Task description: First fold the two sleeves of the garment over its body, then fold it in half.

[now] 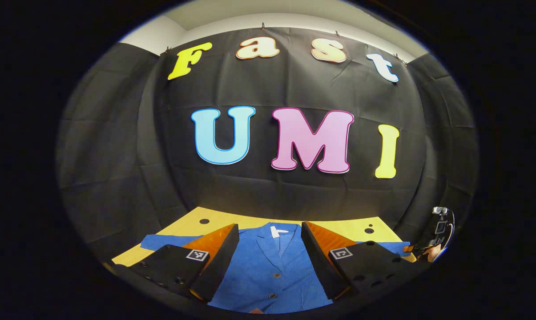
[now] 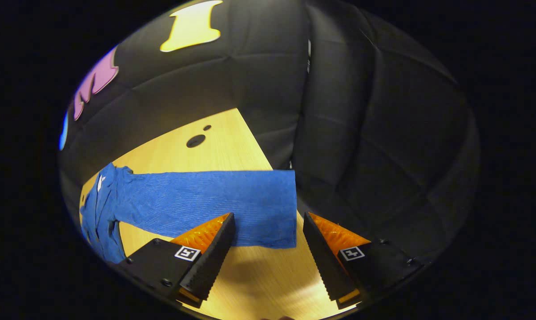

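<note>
Since neither sleeve lies over the body yet, the folding appears not to have begun.
Garment: a blue, ribbed, buttoned shirt with a collar (image 1: 274,266) lies flat, front up, on the pale wooden table with dark round holes (image 1: 348,227), collar toward the booth wall; spread this way, each sleeve is free to be lifted.
Right sleeve: the long blue sleeve (image 2: 214,202) stretches straight out from the body, its cuff at the table's edge, at 12 o'clock from the right gripper's fingers.
Right gripper (image 2: 268,255): jaws wide and holding nothing, low over the bare wood just short of the cuff, probably lined up to pinch it.
Left gripper (image 1: 270,260): jaws wide and holding nothing, hovering over the shirt's button line, collar at 12 o'clock; likely waiting its turn.
Other gripper seen from the left: at 3 o'clock, by the table's far side.
</note>
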A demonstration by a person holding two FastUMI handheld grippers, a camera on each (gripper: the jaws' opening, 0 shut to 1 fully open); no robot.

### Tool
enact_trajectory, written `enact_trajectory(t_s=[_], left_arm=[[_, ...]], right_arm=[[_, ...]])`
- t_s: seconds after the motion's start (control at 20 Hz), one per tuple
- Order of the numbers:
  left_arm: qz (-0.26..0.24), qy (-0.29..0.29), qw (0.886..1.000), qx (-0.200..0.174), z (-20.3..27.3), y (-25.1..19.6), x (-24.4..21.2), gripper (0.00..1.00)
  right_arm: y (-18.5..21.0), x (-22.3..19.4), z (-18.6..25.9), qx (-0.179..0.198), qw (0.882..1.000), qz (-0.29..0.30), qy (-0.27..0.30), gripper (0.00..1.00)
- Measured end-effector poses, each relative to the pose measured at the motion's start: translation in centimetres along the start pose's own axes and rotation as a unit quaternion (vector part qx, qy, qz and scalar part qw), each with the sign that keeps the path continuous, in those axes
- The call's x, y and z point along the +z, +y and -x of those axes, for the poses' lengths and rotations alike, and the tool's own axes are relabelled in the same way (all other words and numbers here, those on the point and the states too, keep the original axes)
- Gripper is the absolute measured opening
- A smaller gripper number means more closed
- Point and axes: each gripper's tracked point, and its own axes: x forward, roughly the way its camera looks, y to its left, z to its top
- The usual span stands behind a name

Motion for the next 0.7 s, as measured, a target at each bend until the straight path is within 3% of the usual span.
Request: enact_trajectory(t_s=[0.05,0.1,0.15,0.2,0.3,0.35,0.45,0.55,0.65,0.7], left_arm=[[-0.004,-0.002,1.000,-0.002,-0.3,-0.2,0.3,0.81],[-0.007,-0.003,1.000,-0.005,-0.6,-0.5,0.4,0.81],[-0.010,-0.002,1.000,-0.010,-0.8,-0.8,0.5,0.81],[-0.011,-0.002,1.000,-0.015,-1.1,-1.2,0.6,0.81],[-0.014,-0.001,1.000,-0.024,-1.4,-1.5,0.6,0.81],[-0.014,0.001,1.000,-0.025,-1.6,-1.5,0.6,0.81],[-0.007,0.003,1.000,-0.028,-1.8,-1.4,0.3,0.81],[0.003,0.008,1.000,-0.025,-1.8,-1.2,-0.2,0.81],[0.004,0.010,1.000,-0.023,-1.6,-0.9,-0.2,0.81],[0.000,0.006,1.000,-0.021,-1.4,-0.7,-0.2,0.81]], right_arm=[[-0.3,-0.3,-0.5,-0.001,1.000,-0.003,0.005,0.97],[-0.5,-0.5,-0.8,-0.003,1.000,0.000,0.008,0.84],[-0.4,-0.7,-1.2,-0.003,1.000,0.006,0.011,0.84],[-0.1,-1.1,-1.3,-0.002,1.000,0.012,0.020,0.93],[0.0,-0.5,-1.6,-0.010,1.000,0.021,0.006,0.93],[-0.3,-0.6,-1.6,-0.021,0.999,0.029,0.007,0.83],[-0.5,-0.5,-2.0,-0.028,0.999,0.039,0.021,0.80],[-0.1,-0.1,-2.5,-0.013,0.999,0.025,0.031,0.66],[0.7,0.3,-2.7,-0.017,0.999,-0.016,0.039,0.09],[1.0,0.2,-2.9,-0.012,0.999,-0.020,0.041,0.13]])
